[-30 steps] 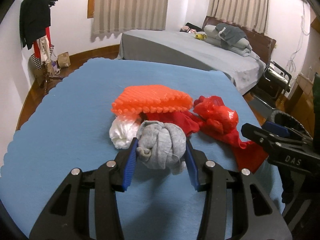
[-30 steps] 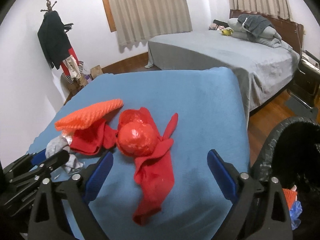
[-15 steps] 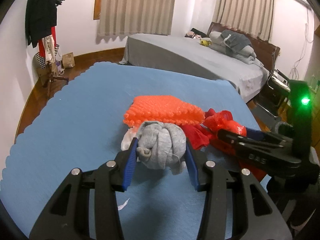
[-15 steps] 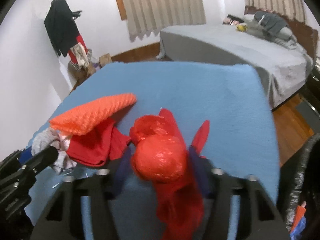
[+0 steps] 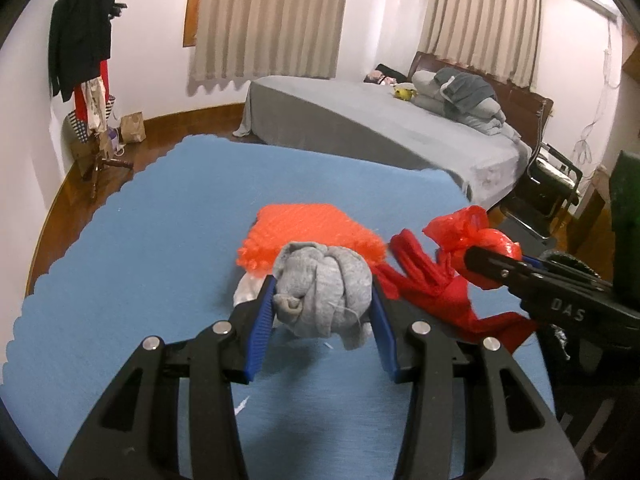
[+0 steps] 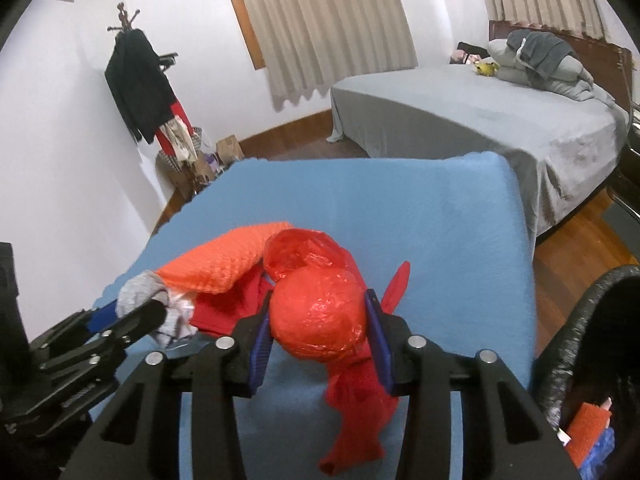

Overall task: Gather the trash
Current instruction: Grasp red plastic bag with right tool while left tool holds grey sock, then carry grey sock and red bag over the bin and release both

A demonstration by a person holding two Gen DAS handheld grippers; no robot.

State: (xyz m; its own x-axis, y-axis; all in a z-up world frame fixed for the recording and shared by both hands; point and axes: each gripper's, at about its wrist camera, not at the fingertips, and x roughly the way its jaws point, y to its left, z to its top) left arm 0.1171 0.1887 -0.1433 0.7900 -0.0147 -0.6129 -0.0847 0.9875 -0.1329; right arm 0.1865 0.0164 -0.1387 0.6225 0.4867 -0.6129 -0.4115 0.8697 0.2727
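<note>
Both views look from just behind a pair of black jaws, angled downward across a tabletop [image 5: 140,248] covered in blue cloth toward the far side of a bedroom. The left wrist camera sits close over the near left part of the tabletop, facing the far wall with its curtains [image 5: 268,20] and the grey bed [image 5: 360,128] at far right. The right wrist camera sits close over the near right part, beside a black-lined bin [image 6: 580,328] at its right edge. Each view catches the other gripper at its side. Both share the orange and red heap, the bed, the curtains and the coat rack [image 6: 138,80] at far left.
</note>
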